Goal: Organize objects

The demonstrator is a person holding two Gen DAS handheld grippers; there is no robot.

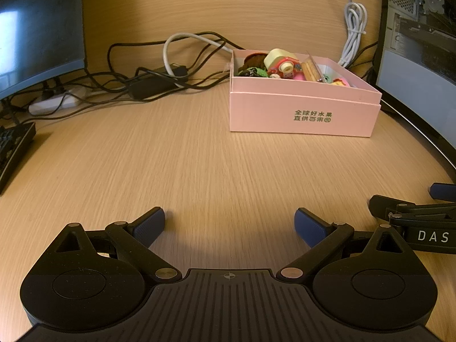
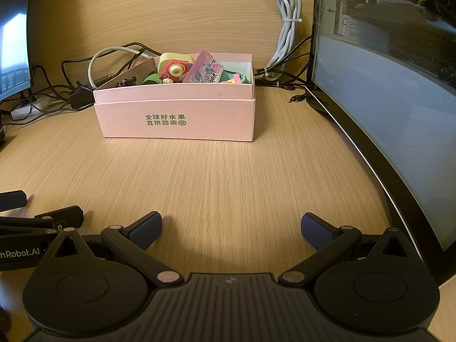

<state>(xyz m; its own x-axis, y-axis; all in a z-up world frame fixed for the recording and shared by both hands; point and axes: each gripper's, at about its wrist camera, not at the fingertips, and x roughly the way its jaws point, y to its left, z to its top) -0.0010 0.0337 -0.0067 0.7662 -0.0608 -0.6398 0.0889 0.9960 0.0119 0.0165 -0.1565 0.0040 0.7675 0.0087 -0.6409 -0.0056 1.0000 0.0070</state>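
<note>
A pink cardboard box (image 1: pixel 302 111) with green print stands on the wooden desk, far right in the left wrist view and centred in the right wrist view (image 2: pixel 176 119). It holds several small items, among them a cream toy camera (image 2: pixel 174 67), a pink card packet (image 2: pixel 203 68) and a green piece (image 2: pixel 233 76). My left gripper (image 1: pixel 230 225) is open and empty, low over the bare desk well short of the box. My right gripper (image 2: pixel 231 228) is open and empty, also short of the box. Each gripper shows at the other view's edge.
A tangle of black and white cables (image 1: pixel 159 65) and a power strip (image 1: pixel 54 104) lie behind the box at the left. A coiled white cable (image 2: pixel 289 25) hangs at the back. A monitor (image 2: pixel 384 119) stands at the right, another (image 1: pixel 34 37) at the left, with a keyboard (image 1: pixel 14 145).
</note>
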